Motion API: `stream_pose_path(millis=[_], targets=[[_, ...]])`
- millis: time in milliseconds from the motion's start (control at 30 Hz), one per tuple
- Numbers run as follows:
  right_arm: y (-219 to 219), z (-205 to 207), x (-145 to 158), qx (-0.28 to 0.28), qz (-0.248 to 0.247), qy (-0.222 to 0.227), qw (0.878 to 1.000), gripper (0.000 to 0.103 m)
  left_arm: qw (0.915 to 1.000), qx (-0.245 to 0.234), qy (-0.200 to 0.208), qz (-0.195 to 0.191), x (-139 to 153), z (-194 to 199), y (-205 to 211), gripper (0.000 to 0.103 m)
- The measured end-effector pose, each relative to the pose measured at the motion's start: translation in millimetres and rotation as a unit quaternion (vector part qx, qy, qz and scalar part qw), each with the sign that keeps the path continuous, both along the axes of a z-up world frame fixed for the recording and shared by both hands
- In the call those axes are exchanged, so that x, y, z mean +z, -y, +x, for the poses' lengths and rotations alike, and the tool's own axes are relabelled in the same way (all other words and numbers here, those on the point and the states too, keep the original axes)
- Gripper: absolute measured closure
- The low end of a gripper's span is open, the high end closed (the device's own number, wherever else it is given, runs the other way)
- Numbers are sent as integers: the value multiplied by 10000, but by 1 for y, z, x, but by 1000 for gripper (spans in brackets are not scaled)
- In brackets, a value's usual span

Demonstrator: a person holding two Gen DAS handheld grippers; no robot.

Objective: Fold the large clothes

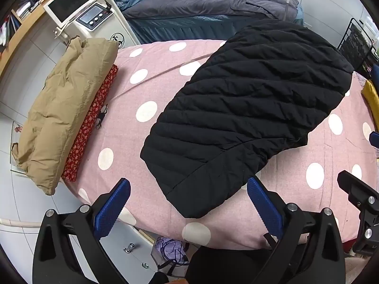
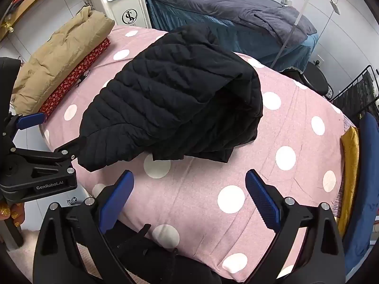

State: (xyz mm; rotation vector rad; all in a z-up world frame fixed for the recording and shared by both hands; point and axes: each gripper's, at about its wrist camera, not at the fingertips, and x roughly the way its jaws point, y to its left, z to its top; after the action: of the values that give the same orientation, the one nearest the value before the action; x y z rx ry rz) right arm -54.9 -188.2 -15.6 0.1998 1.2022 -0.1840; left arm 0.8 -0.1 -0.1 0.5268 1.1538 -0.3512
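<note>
A: Far left: tan puffy coat [image 1: 64, 108] folded into a bundle, stacked on a red floral fabric [image 1: 91, 127] at the edge of the pink dotted bedcover [image 1: 123, 127]. Looks finished, by the neat stack.

B: Left gripper [image 1: 188, 203] next: jaws spread wide, nothing held, hovering above the near hem of the black quilted jacket [image 1: 248, 108].

A: Jacket mid-bed, doubled over lengthwise, one side lapped onto the other. Roughly halfway, at a guess: still long, so probably another fold across, then onto the stack.

B: Right gripper [image 2: 189, 194]: jaws apart too, empty, above bare bedcover just short of the jacket's loose edge.

A: Containers?

B: None clearly in use. Black wire rack [image 2: 355, 87] at far right, contents too dim to tell. Mustard cloth [image 2: 350, 165] and blue cloth [image 2: 369, 165] beside the bed edge, not in anything visible.
</note>
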Motion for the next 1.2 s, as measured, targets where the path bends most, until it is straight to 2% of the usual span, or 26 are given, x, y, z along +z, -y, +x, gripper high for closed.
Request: stream_pose_path(millis=[200,1200], targets=[[1,0,2,46,-27,4,10000,9,10000,55,10,-61,5,2,-12,6],[-2,1,-3,95,-138,-105,9998,9,9998,188,-68,-37,-3,-4,-13,6]])
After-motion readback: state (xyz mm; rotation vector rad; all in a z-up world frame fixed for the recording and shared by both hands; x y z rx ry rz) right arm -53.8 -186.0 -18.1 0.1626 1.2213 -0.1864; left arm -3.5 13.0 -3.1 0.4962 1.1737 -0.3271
